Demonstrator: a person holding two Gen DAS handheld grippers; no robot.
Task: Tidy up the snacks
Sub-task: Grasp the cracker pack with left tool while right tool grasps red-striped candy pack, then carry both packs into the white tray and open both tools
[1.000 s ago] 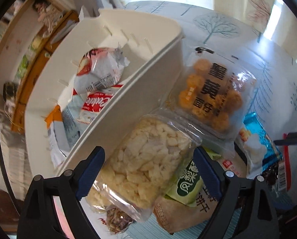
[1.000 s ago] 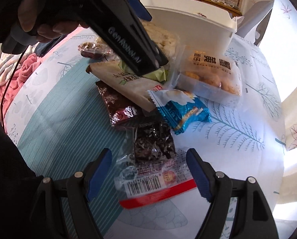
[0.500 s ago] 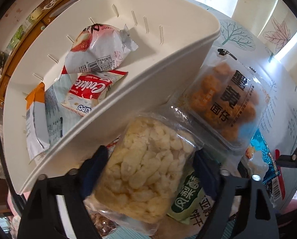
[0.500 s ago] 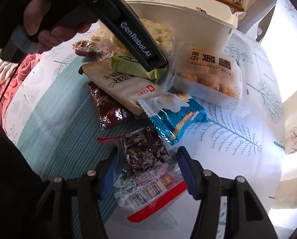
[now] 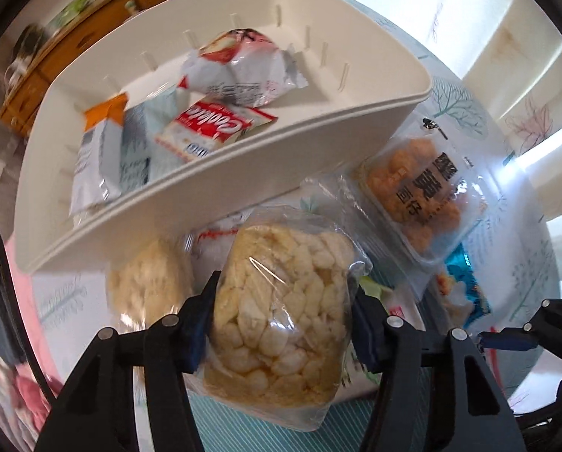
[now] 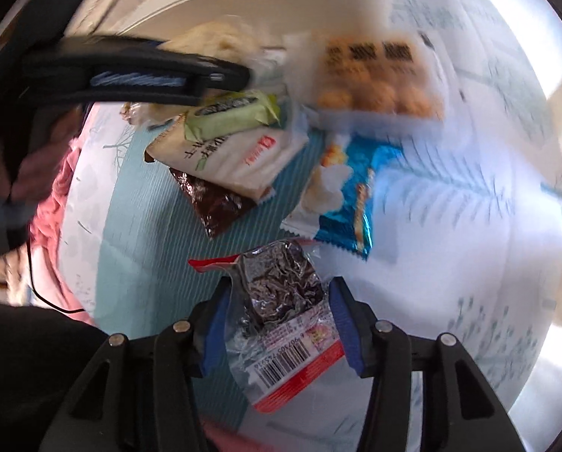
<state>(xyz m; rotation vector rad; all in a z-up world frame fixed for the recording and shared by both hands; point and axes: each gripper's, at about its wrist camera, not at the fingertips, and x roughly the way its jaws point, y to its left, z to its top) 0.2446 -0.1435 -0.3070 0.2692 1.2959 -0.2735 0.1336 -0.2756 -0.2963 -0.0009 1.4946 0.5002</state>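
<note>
**Snacks in both grippers, bin right behind**

Snacks are the whole story, so going left to right. Over on the left sits the cream plastic storage bin (image 5: 243, 173), already holding a white-and-red crinkly bag (image 5: 239, 71), a red-and-white cookie packet (image 5: 209, 132) and an orange-topped pouch (image 5: 100, 150).

Next, the left gripper (image 5: 281, 324) has its jaws closing on the clear bag of pale puffed rice crackers (image 5: 281, 293). The blue pads sit against both sides of the bag, so I'd call that a grip. The bag's long axis runs straight along the fingers, pointing up toward the bin's near wall, which is just beyond it. That's the relation that matters: the bin lies ahead of this hand, so it looks like a lift over the rim and forward.

Further right, the clear tray pack of orange fried balls (image 5: 420, 196) lies on the tree-print tablecloth (image 5: 526, 263), close to the bin's corner.

The right gripper (image 6: 277, 324) is closing too, with the clear packet of dark dried snack with a red barcode strip (image 6: 281, 301) between its pads. The left pad touches it; the right edge is harder to judge, though it looks pinched. Its long axis also follows the fingers. This hand is farther from the bin than the left, with the blue foil packet (image 6: 348, 203) and beige biscuit pack (image 6: 228, 150) lying between.
</note>
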